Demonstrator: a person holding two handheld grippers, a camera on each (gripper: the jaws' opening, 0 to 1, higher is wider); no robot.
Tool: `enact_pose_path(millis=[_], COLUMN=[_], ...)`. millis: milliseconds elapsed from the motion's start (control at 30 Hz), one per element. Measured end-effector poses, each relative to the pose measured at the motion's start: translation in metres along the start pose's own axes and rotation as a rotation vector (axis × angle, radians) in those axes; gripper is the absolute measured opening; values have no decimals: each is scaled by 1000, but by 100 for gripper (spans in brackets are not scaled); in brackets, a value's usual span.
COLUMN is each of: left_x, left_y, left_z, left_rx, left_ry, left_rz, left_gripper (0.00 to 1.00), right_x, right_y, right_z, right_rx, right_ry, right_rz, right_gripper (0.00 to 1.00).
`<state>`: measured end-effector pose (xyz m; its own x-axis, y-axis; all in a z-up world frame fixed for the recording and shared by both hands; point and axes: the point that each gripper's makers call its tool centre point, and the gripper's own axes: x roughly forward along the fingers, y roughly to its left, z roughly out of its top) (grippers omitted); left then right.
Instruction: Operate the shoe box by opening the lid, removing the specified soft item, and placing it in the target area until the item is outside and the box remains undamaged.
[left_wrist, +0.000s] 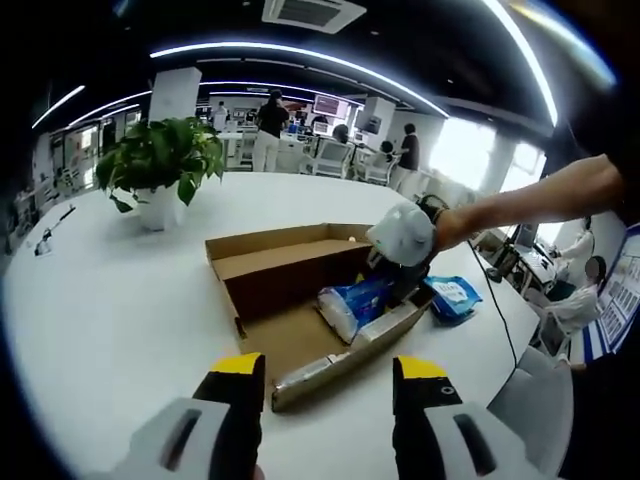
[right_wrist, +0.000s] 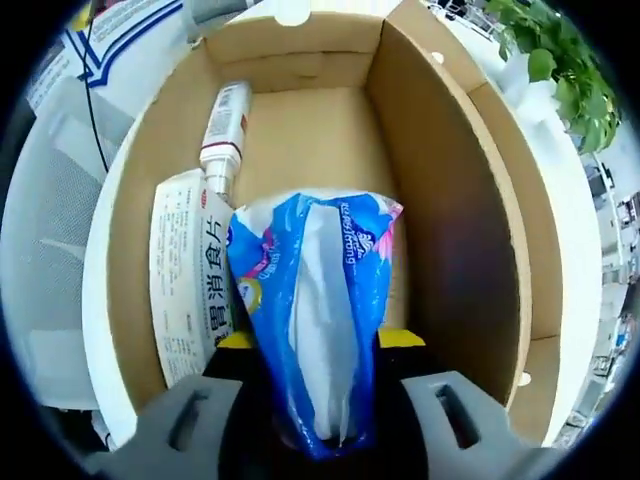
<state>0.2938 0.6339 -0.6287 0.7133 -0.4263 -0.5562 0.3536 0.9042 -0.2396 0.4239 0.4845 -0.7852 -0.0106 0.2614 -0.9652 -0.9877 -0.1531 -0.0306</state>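
Fingers: left wide and empty, right closed on the pack.

Left gripper view: left gripper (left_wrist: 328, 385) hovering over desk (left_wrist: 120, 300), short of open box (left_wrist: 300, 335); right gripper (left_wrist: 400, 240) down inside it, nearer. Right gripper view: pack (right_wrist: 315, 300) between fingers (right_wrist: 400, 340), long axis running away; leaflet (right_wrist: 190, 270) and tube (right_wrist: 225, 125) left, box wall right.
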Motion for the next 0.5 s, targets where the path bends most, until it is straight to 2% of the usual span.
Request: enact_pose_path(millis=[267, 500], left_x=[-1, 1], left_y=[4, -2], left_z=[0, 2], left_rx=[0, 3], left_ry=[-3, -3], left_rz=[-4, -20], left_gripper=[51, 51], right_x=[-7, -29], right_y=[1, 1], right_z=[5, 10], right_rx=[12, 48], right_ry=[-20, -66], right_rz=[-7, -28], right_gripper=[32, 32])
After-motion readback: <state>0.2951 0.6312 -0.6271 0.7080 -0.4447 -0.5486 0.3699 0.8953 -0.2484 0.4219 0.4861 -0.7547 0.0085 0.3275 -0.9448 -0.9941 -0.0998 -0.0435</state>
